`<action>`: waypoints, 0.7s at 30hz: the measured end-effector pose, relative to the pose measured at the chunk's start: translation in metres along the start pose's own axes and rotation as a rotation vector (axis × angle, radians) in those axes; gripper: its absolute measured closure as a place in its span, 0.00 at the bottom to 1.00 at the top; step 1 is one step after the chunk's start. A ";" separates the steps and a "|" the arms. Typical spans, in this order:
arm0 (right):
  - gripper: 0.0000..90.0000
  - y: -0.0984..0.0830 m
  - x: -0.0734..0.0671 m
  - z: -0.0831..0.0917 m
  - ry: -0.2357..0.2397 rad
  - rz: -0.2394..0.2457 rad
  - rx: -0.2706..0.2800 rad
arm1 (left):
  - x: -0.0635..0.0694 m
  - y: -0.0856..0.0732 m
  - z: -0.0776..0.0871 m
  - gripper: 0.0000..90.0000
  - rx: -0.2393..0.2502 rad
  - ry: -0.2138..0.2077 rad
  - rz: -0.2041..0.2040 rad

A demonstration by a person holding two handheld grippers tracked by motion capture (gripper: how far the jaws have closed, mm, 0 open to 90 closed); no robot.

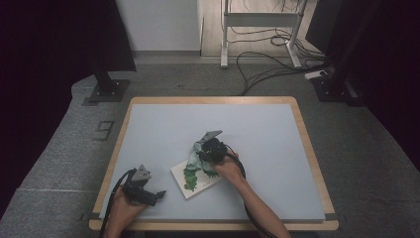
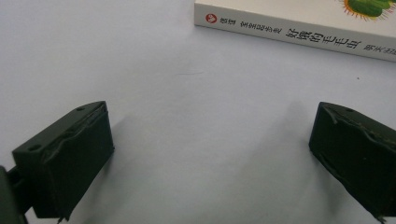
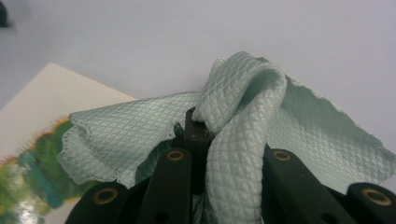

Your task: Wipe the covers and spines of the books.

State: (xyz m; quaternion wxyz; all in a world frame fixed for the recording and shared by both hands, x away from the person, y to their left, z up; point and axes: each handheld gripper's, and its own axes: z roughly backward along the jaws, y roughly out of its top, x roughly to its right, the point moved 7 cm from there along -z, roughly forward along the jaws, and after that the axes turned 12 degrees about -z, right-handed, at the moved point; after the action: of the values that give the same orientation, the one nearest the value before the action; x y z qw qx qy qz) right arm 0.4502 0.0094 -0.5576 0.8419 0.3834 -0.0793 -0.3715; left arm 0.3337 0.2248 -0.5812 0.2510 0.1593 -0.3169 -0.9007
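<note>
Cloth (image 3: pixel 243 140) bunched in the right gripper (image 1: pixel 212 150), jaws clamped on it.
Its folds hang over the book (image 1: pixel 194 179), whose long axis runs diagonally toward the table's (image 1: pixel 267 148) near edge; left gripper (image 1: pixel 157 195) jaws apart.

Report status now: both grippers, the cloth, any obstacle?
Right gripper shut on cloth, above book. Left gripper open, empty, beside book. Nothing blocking.

Black tongs (image 1: pixel 159 194), trailing black cables
</note>
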 end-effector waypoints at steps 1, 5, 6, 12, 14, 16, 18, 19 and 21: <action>0.86 0.000 0.003 0.001 -0.009 0.001 0.001 | 0.000 0.000 0.000 0.00 0.000 0.000 0.000; 0.86 -0.002 0.013 0.004 -0.025 -0.014 0.008 | 0.000 0.000 0.000 0.00 0.000 0.000 0.000; 0.86 -0.002 0.015 0.005 -0.032 -0.015 0.008 | 0.000 0.000 0.000 0.00 0.000 0.000 0.000; 0.86 -0.004 0.033 0.009 -0.080 -0.035 0.013 | 0.000 0.000 0.000 0.00 -0.001 0.000 -0.001; 0.86 -0.005 0.038 0.011 -0.080 -0.050 0.017 | 0.000 0.000 0.000 0.00 -0.001 0.000 -0.001; 0.86 -0.006 0.042 0.013 -0.093 -0.053 0.021 | 0.000 0.000 0.000 0.00 -0.001 0.000 -0.001; 0.86 -0.006 0.044 0.013 -0.098 -0.056 0.021 | 0.000 0.000 0.000 0.00 -0.001 0.000 -0.001; 0.86 -0.006 0.045 0.014 -0.104 -0.059 0.020 | 0.000 0.000 0.000 0.00 -0.001 0.000 -0.001; 0.86 -0.006 0.047 0.014 -0.112 -0.060 0.020 | 0.000 0.000 0.000 0.00 -0.001 0.000 -0.001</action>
State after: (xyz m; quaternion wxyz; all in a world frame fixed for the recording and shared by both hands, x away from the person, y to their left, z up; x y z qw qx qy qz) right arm 0.4739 -0.0335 -0.5594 0.8207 0.3727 -0.1183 -0.4166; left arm 0.3337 0.2249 -0.5811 0.2506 0.1594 -0.3165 -0.9009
